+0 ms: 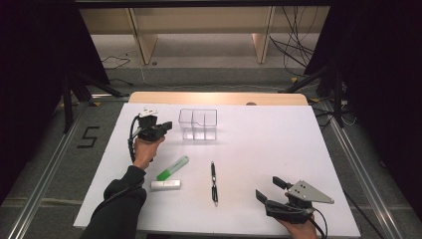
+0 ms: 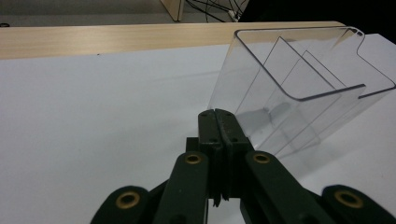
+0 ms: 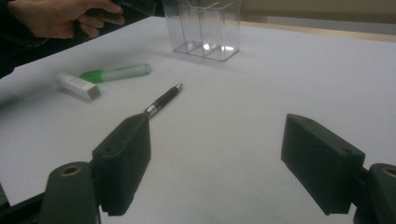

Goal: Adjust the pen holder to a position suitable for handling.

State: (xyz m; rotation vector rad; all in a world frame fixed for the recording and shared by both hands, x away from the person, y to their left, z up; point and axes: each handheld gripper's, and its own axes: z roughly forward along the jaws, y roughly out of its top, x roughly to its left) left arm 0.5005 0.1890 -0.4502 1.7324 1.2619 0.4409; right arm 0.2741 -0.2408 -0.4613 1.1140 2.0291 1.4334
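Note:
My left gripper (image 1: 166, 125) is at the back left of the white table, just left of a clear plastic organiser (image 1: 198, 124) with several compartments. In the left gripper view its jaws (image 2: 218, 114) are shut together with nothing between them, and their tips are close to the organiser's (image 2: 299, 88) near wall. My right gripper (image 1: 267, 186) rests open near the front right edge, holding nothing (image 3: 217, 140). A black pen (image 1: 214, 182) (image 3: 163, 100) lies left of it. A green highlighter (image 1: 172, 168) (image 3: 116, 73) and a small white stick (image 1: 165, 185) (image 3: 78, 86) lie front left.
The white tabletop (image 1: 268, 144) has a wooden strip (image 1: 219, 98) along its far edge. Black curtains stand at both sides, with stand legs and cables on the floor behind. A taped "5" (image 1: 88, 137) marks the floor at left.

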